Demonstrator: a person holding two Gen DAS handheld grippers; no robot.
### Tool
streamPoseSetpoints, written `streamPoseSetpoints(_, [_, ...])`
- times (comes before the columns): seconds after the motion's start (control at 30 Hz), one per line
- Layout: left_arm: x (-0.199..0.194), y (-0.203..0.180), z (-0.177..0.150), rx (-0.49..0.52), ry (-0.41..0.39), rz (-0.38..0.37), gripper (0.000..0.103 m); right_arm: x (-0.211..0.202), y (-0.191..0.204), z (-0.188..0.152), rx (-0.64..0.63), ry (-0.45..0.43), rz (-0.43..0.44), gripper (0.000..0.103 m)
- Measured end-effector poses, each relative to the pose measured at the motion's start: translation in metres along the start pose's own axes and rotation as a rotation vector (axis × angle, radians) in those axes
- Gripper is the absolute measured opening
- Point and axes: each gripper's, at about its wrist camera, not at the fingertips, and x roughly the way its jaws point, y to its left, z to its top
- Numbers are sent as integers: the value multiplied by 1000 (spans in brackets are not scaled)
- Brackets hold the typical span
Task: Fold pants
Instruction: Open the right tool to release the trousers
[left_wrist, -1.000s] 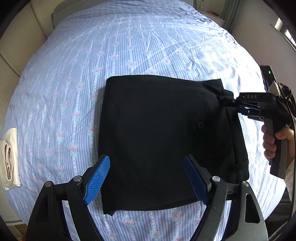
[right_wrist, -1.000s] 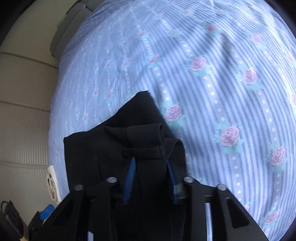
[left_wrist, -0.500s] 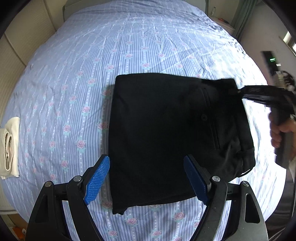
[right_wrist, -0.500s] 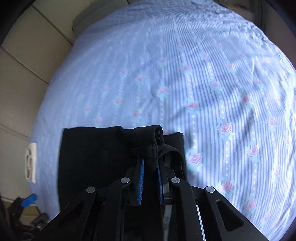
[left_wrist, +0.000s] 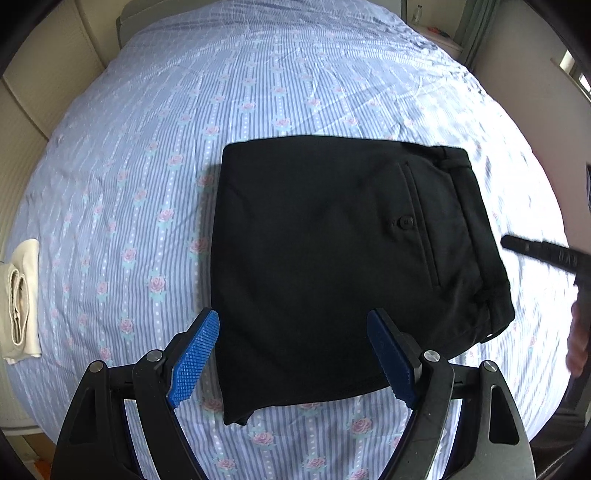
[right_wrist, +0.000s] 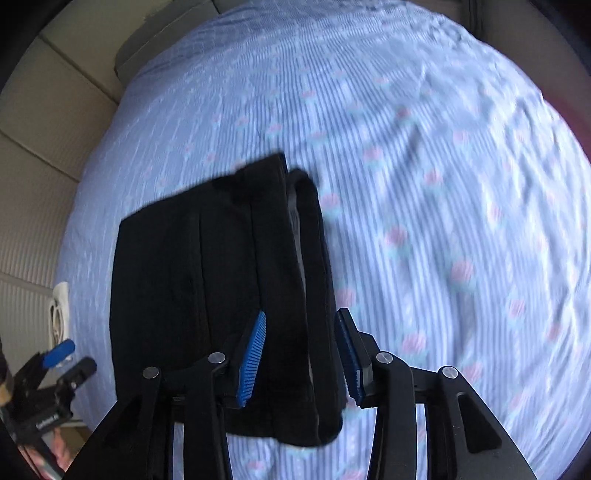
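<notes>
The black pants (left_wrist: 343, 258) lie folded into a flat rectangle on the striped floral bedsheet (left_wrist: 258, 74), waistband and buttoned back pocket to the right. My left gripper (left_wrist: 295, 358) is open and empty, raised above the pants' near edge. In the right wrist view the pants (right_wrist: 207, 288) lie below my right gripper (right_wrist: 301, 358), which is open and empty above the waistband edge. The right gripper shows blurred at the right edge of the left wrist view (left_wrist: 543, 254), apart from the pants.
A folded cream cloth (left_wrist: 20, 299) lies at the bed's left edge. Beige padded wall panels (left_wrist: 44, 74) border the bed on the left. A shelf stands at the far right corner (left_wrist: 439, 33). The left gripper shows in the right wrist view (right_wrist: 48, 387).
My right gripper let go of the waistband corner, opened and pulled back to the right. The pants now lie flat. My left gripper rose and stayed open.
</notes>
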Motion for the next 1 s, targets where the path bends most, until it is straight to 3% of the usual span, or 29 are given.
streamPoseSetpoints(0.13, [3,-2,-6,-3,22,-2,82,19,-4,-19,44,59,31,37])
streamPoseSetpoints(0.23, [1,-6,-9,10,25,0,82,30,-2,-22,23,98,4,19])
streamPoseSetpoints(0.33, [-3,-9,-10,11,19,-2,82,30,6,-23,-22,86,-36,10])
streamPoseSetpoints(0.43, [-8,-9,-9,14,4,-3,82,17,16,-25,-51,27,-76,7])
streamPoseSetpoints(0.57, [-11,-7,-10,5,2,4,82,28,5,-26,-41,28,-227,2])
streamPoseSetpoints(0.63, [-11,-6,-11,5,2,11,82,29,-9,-26,16,46,-203,2])
streamPoseSetpoints(0.7, [-15,-5,-13,7,-11,18,82,11,-20,-31,83,7,-188,11])
streamPoseSetpoints(0.77, [-18,-4,-17,8,-20,25,82,-10,-25,-41,139,-37,-178,64])
streamPoseSetpoints(0.8, [-20,-2,-18,5,-24,25,82,-19,-24,-49,165,-66,-165,72])
streamPoseSetpoints(0.9, [-26,6,-29,-15,-47,35,85,-45,-18,-80,255,-159,-90,80])
streamPoseSetpoints(1.0, [-32,16,-43,-20,-61,57,87,-37,-14,-109,361,-132,58,80])
